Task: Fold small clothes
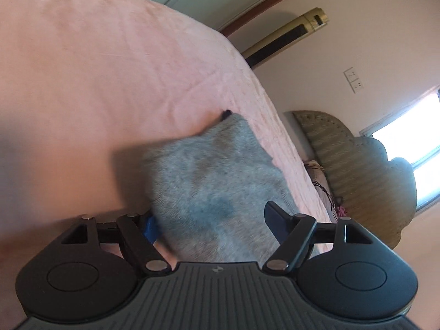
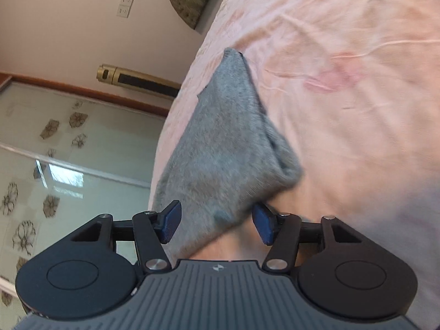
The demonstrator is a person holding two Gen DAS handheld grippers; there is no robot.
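1. Now, from the left wrist, the grey cloth (image 1: 217, 181) lies on the pink bed (image 1: 96, 82). The left gripper (image 1: 213, 227) is open around its near end, not squeezing. The cloth looks doubled, though its near end is hidden.
2. From the right wrist, the right gripper (image 2: 217, 224) is open too, its blue pads (image 2: 263, 227) beside the cloth's (image 2: 222, 137) end. More folding may be left.

a wide bed covered in a wrinkled, pale pink plush bedspread (image 1: 115, 63) (image 2: 343, 104) carries everything. a small grey knitted garment (image 1: 209, 181) (image 2: 220, 143) lies on it near the bed's edge, stretching from 6 o'clock toward 12 o'clock in both views. a faint reddish patch (image 2: 332, 77) marks the bedspread at 2 o'clock of the garment.
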